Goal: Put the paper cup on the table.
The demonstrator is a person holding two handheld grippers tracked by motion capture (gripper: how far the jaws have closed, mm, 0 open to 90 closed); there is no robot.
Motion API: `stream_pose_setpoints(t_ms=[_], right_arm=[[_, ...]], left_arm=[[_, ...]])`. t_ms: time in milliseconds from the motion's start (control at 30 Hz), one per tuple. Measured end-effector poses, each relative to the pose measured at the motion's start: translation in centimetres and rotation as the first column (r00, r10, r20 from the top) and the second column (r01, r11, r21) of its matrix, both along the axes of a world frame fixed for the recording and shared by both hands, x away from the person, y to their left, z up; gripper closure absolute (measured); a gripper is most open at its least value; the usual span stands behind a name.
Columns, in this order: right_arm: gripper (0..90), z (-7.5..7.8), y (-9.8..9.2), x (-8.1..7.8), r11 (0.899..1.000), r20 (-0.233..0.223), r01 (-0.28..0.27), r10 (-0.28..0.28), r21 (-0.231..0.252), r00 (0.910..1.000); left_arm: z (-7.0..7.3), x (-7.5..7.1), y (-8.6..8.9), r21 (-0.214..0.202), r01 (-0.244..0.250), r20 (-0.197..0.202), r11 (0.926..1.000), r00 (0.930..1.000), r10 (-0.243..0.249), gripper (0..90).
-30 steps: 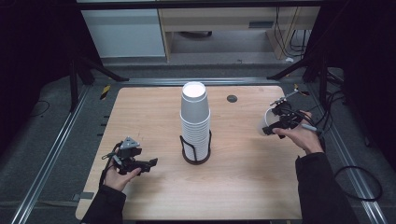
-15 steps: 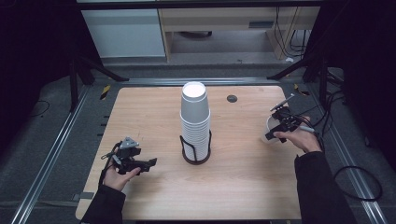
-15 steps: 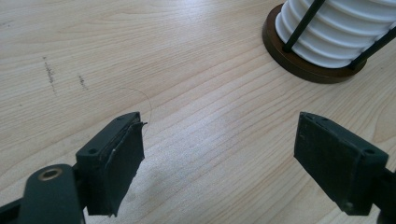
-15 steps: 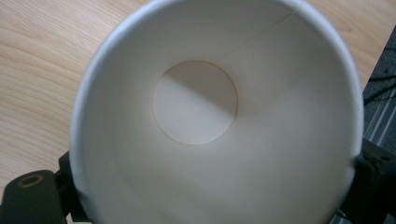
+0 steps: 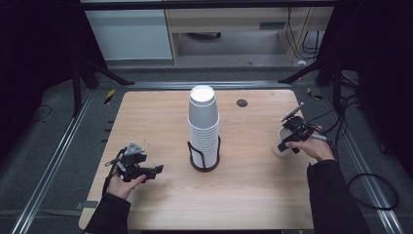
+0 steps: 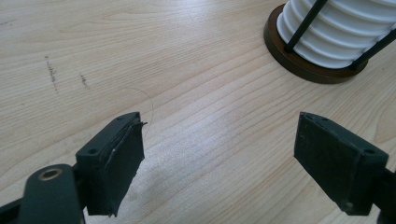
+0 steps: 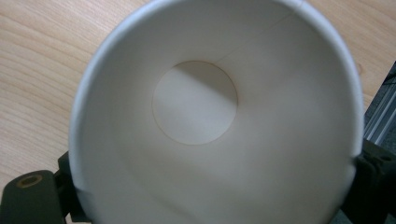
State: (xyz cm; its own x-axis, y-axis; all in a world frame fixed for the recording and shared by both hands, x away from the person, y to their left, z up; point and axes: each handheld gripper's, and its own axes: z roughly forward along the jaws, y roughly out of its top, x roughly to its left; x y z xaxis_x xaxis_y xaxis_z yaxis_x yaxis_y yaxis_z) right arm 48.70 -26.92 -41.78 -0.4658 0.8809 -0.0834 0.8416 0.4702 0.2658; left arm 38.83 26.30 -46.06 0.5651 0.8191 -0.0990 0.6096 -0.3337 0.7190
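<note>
The cup point(image 5: 281, 144) stands upright, mouth up, near the right tabletop point(image 5: 253, 195) edge, held by the right tool point(image 5: 288, 140). The left tool point(image 5: 148, 171) is wide, empty.

1. A lab-style recording bay: a wooden table point(image 5: 160, 117) sits inside metal floor rails point(image 5: 53, 161).
2. Black tripod legs point(image 5: 104, 73), loose cables point(image 5: 375, 190) and dark surroundings frame it.

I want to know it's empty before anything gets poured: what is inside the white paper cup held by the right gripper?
Inside the white paper cup only its bare round bottom and a side seam show; nothing lies in it. The right gripper grips its sides.
</note>
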Motion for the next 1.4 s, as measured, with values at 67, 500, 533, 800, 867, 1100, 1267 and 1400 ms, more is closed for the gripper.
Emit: stream_pose_setpoints(t_ms=[67,500,533,800,867,1100,1267,1400], right_arm=[[10.1,-0.2,0.0,0.0,1.0,-0.008,-0.006,0.006,-0.014,1.0],[9.3,-0.8,-0.1,0.0,0.998,-0.062,-0.036,0.033,-0.047,0.9975],[9.1,-0.8,-0.1,0.0,0.998,-0.062,-0.039,0.036,-0.047,0.9974],[7.9,-1.0,-0.1,0.1,0.999,-0.057,-0.033,0.031,-0.041,0.9979],[7.6,-1.0,-0.1,0.2,0.999,-0.053,-0.031,0.029,-0.037,0.9982],[7.0,-1.1,-0.1,0.1,0.999,-0.046,-0.023,0.022,-0.023,0.9987],[3.9,-1.1,-0.1,0.1,1.0,-0.049,-0.026,0.026,-0.01,0.9985],[1.9,-0.7,-0.1,0.1,1.0,-0.027,-0.026,0.026,0.011,0.9993]], left_arm=[[0.0,0.0,0.0,0.001,0.002,0.001,1.0,1.0,-0.002,15.2],[0.0,0.0,0.0,0.001,0.006,-0.002,1.0,1.0,-0.006,15.1],[-0.1,0.0,0.0,0.0,0.006,-0.003,1.0,1.0,-0.006,15.1],[0.0,0.0,0.0,-0.001,0.011,-0.001,0.9999,0.9999,-0.011,15.1],[0.0,0.0,0.0,-0.001,0.011,-0.002,0.9999,0.9999,-0.011,15.1],[-0.1,0.0,-0.1,0.0,0.019,-0.004,0.9998,0.9998,-0.019,15.0],[0.0,0.0,-0.1,0.0,0.021,-0.002,0.9998,0.9998,-0.021,14.8],[0.0,0.0,0.0,-0.001,0.02,0.0,0.9998,0.9998,-0.02,14.7]])
